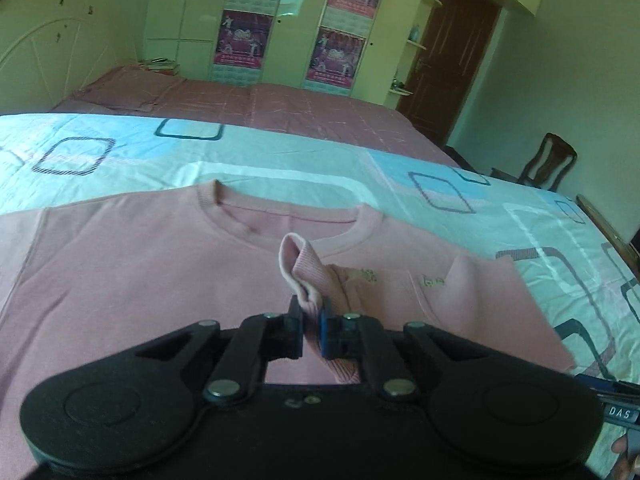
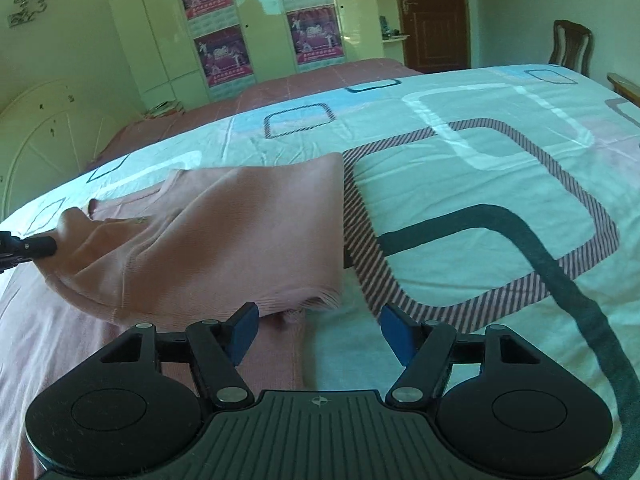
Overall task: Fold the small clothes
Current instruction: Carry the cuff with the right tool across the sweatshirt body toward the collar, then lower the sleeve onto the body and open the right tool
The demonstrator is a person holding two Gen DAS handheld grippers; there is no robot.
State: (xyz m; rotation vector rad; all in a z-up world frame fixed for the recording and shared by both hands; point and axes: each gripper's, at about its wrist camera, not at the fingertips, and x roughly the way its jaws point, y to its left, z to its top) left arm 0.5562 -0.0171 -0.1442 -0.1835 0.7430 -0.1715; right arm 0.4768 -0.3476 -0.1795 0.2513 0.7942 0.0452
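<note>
A small pink sweatshirt [image 1: 132, 268] lies flat on the patterned bedsheet [image 1: 280, 168], collar away from me. My left gripper [image 1: 311, 320] is shut on the ribbed pink cuff [image 1: 304, 276] of its right sleeve and holds it over the chest. In the right wrist view the folded-over sleeve and side [image 2: 224, 232] drape leftward toward the left gripper's tip [image 2: 36, 247]. My right gripper [image 2: 318, 330] is open and empty, just above the sweatshirt's ribbed hem [image 2: 296, 304] at its right edge.
The pale sheet with square patterns [image 2: 480, 184] stretches to the right. A pink bed cover [image 1: 280, 108] lies beyond, then wardrobes with posters [image 1: 340, 24], a brown door [image 1: 452, 56] and a wooden chair [image 1: 548, 164]. A white headboard [image 2: 48, 136] stands at left.
</note>
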